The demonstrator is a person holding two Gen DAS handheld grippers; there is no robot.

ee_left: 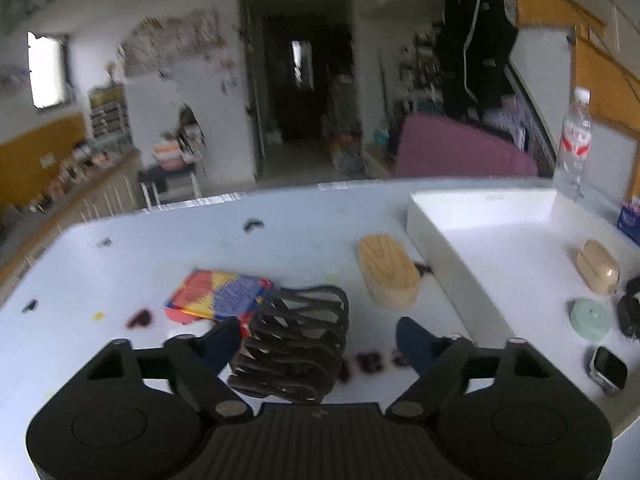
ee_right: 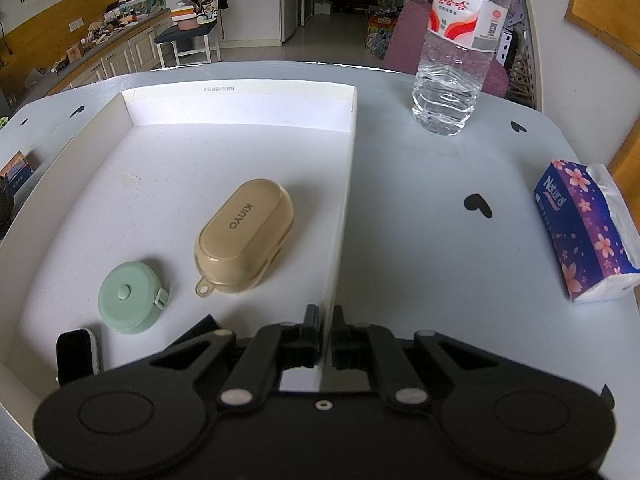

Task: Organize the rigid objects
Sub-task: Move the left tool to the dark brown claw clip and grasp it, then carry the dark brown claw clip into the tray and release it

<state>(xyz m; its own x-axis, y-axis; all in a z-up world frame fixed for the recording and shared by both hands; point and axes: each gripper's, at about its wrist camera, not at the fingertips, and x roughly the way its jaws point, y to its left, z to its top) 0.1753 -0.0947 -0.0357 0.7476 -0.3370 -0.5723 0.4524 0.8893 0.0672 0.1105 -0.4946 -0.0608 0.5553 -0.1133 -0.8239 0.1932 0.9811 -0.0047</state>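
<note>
My right gripper (ee_right: 323, 340) pinches the tray wall (ee_right: 340, 216) steady. My left gripper (ee_left: 316, 340) gapes around the black lattice holder (ee_left: 294, 344); I'd centre it before squeezing.

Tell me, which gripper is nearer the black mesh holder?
Left. The left gripper has the black mesh holder between its open fingers. The right gripper is off at the white tray, clamped on its wall.

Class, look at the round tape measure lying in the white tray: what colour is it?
Pale mint green tape measure; the right wrist view shows it best.
</note>
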